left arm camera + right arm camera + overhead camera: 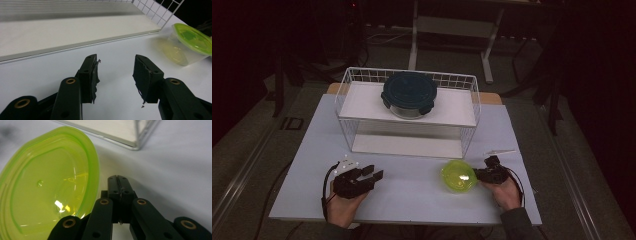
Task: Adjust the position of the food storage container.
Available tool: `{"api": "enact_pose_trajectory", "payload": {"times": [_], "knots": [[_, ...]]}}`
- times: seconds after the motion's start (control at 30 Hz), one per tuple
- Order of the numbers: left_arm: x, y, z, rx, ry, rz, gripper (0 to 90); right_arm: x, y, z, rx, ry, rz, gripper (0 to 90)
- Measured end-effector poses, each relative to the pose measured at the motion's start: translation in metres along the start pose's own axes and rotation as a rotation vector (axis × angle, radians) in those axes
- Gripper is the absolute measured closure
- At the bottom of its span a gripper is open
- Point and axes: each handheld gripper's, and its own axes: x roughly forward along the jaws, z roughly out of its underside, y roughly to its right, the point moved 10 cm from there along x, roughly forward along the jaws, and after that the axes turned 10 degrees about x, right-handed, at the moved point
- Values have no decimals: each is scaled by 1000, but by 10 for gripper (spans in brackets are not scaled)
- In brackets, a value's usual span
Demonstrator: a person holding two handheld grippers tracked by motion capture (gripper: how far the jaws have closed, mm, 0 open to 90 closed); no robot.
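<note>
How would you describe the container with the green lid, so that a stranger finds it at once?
Start at the white wire rack on the table. In front of its right corner stands a small clear container beside the right claw. Its bright lime-green lid sets it apart from the dark-lidded container on the rack.

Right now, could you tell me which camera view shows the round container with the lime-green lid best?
The left gripper view: the round container with the lime-green lid appears from the side, clear tub and lid together. The right gripper view gives a close, cropped look at the lid beside shut jaws. The high view shows it small on the table.
</note>
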Motion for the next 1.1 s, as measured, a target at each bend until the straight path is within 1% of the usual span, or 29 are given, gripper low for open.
{"api": "enact_pose_trajectory", "payload": {"times": [0.23,0.43,0.53,0.67,0.77,0.9,0.97,1.1], "knots": [[1,1,1,2,-5,4,546,12,-18,-4,-33,-22,-25,900],[3,2,1,6,-10,8,546,18,-29,-9,-53,-31,-38,900],[3,2,1,7,-11,8,546,22,-33,-11,-64,-31,-32,900],[4,3,2,9,-14,12,546,26,-31,-14,-68,-36,-15,900],[4,3,2,9,-15,12,546,24,-27,-15,-67,-35,0,900],[4,3,2,7,-15,13,546,17,-21,-18,-54,-16,14,896],[4,3,2,7,-15,13,546,12,-18,-19,-48,-3,17,874],[5,2,2,5,-14,14,546,1,-16,-23,-34,23,7,836]]}}
